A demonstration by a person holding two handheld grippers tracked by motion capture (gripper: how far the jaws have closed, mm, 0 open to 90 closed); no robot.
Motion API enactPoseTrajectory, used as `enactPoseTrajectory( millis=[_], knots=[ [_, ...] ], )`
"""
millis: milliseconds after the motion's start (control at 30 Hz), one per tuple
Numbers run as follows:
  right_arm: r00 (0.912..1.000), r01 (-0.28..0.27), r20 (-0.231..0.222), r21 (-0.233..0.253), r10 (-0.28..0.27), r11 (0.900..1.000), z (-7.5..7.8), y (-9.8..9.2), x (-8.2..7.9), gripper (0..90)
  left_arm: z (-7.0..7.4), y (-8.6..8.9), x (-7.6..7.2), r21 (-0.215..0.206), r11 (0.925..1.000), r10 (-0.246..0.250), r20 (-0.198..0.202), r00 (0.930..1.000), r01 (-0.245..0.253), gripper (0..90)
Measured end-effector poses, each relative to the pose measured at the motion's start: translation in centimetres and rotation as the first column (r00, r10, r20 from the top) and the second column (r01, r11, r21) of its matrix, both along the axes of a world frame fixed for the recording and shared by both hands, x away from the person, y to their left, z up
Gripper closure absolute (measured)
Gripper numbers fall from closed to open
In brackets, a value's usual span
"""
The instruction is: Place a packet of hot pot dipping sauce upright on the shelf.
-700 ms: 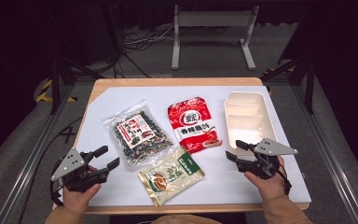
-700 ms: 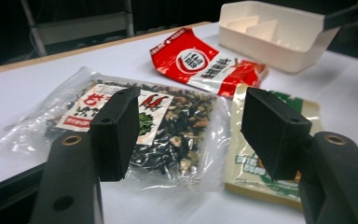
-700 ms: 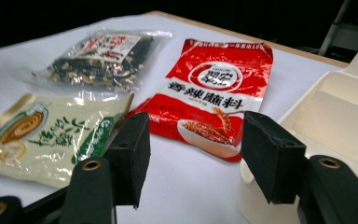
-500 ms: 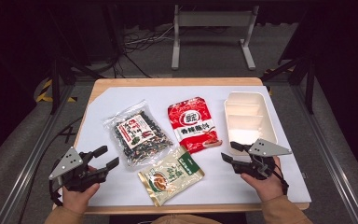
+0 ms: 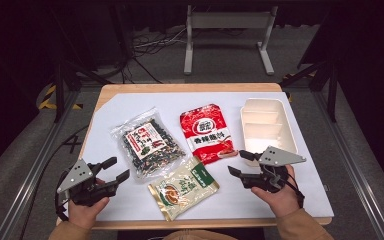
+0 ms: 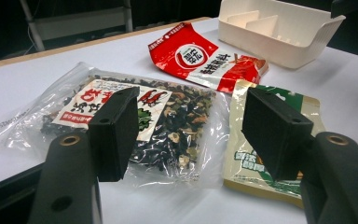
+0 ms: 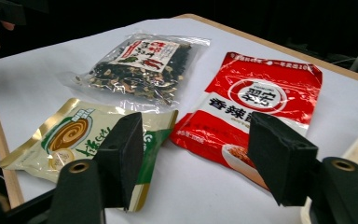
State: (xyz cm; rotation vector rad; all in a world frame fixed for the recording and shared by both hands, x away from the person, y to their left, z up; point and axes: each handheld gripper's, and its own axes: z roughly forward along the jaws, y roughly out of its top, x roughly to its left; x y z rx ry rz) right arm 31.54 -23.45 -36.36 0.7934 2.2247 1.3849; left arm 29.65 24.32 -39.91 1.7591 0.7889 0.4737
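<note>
A: left hand-held gripper [image 5: 116,169]?
B: near the desk's [image 5: 130,102] front-left corner, jaws spread wide, nothing between them. In its own view the clear bag [image 6: 140,121] of dark dried stuff lies just past the jaws

A: right hand-held gripper [image 5: 239,163]?
B: front-right part of the desk, also released, empty, just off the red pouch's [image 5: 206,131] near corner, not touching

A: where are the packs?
B: clear bag [image 5: 147,142] left of centre, red pouch mid-desk, green pouch [image 5: 184,186] by the front edge between the two grippers. In the right gripper view the green pouch [image 7: 74,135] sits behind the left jaw and the red pouch [image 7: 256,107] behind the right one, their corners touching or overlapping, can't tell which

A: anything else?
B: white tray [image 5: 269,125] with dividers at the right edge, beside the red pouch, apart from it
</note>
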Motion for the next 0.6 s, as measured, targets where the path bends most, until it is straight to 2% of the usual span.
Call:
enactPoseTrajectory(
  millis=[367,600],
  knots=[
    [0.9967,-0.079,-0.018,-0.014,0.079,0.997,0.4,2.5,0.4,29.7,-0.2,-0.1,0.0,0.010,1.0000,-0.001,-0.003,1.0000,0.001,36.3],
    [0.9925,-0.110,-0.054,-0.012,0.109,0.994,0.3,3.7,0.9,29.0,-0.2,-0.3,0.1,0.020,0.9998,-0.007,-0.003,1.0000,0.007,36.2]
  ],
)
